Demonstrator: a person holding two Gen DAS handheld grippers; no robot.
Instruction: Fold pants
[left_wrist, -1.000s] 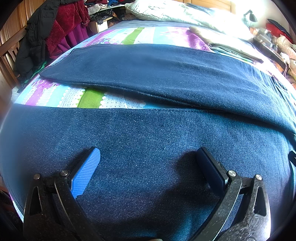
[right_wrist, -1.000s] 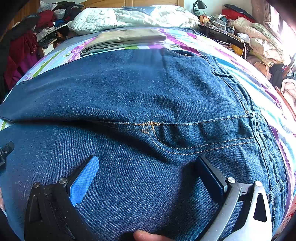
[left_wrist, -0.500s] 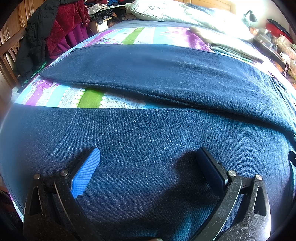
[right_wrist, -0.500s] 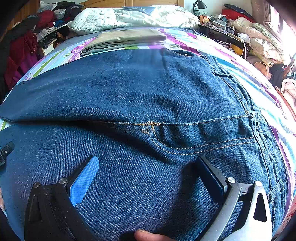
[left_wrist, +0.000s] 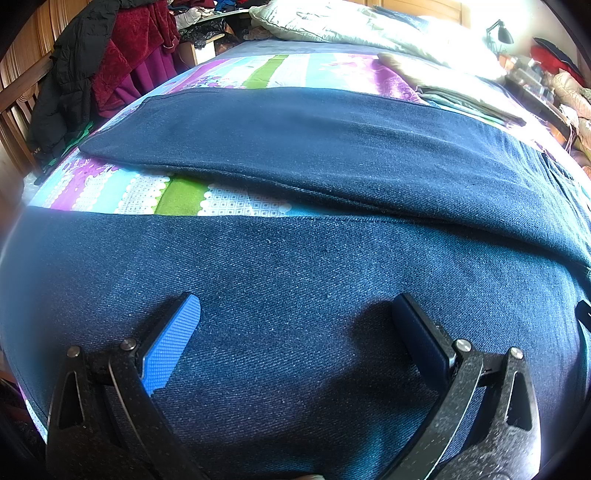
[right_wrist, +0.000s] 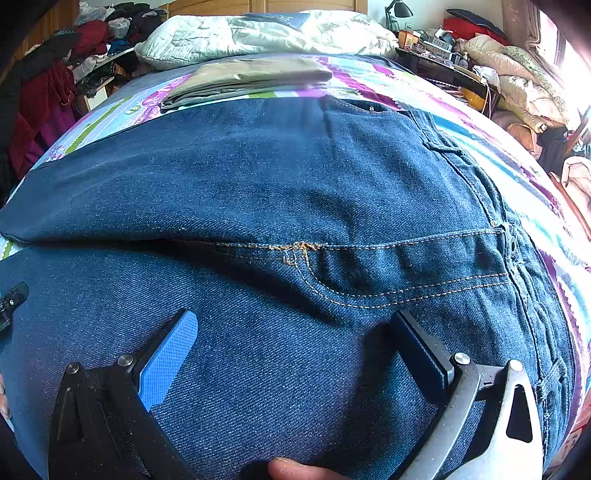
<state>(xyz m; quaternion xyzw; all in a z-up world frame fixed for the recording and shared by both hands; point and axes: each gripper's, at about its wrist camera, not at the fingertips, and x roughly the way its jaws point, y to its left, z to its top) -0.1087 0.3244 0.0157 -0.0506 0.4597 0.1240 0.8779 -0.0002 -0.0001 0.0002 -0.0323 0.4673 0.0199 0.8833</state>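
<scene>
Dark blue jeans (left_wrist: 295, 266) lie spread flat on a bed, both legs running left. The near leg fills the left wrist view, the far leg (left_wrist: 295, 140) lies behind a strip of bedsheet. My left gripper (left_wrist: 295, 314) is open, its fingers resting low over the near leg with only denim between them. In the right wrist view the jeans' seat and fly seam (right_wrist: 303, 251) and waistband (right_wrist: 513, 243) show. My right gripper (right_wrist: 295, 325) is open over the denim just below the crotch seam. A fingertip (right_wrist: 291, 469) shows at the bottom edge.
The bed has a striped purple, green and white sheet (left_wrist: 177, 192). Folded beige and grey garments (right_wrist: 251, 77) lie beyond the jeans, a white quilt (right_wrist: 258, 33) at the head. Clothes hang at the left (left_wrist: 110, 62). A cluttered side table (right_wrist: 443, 55) stands right.
</scene>
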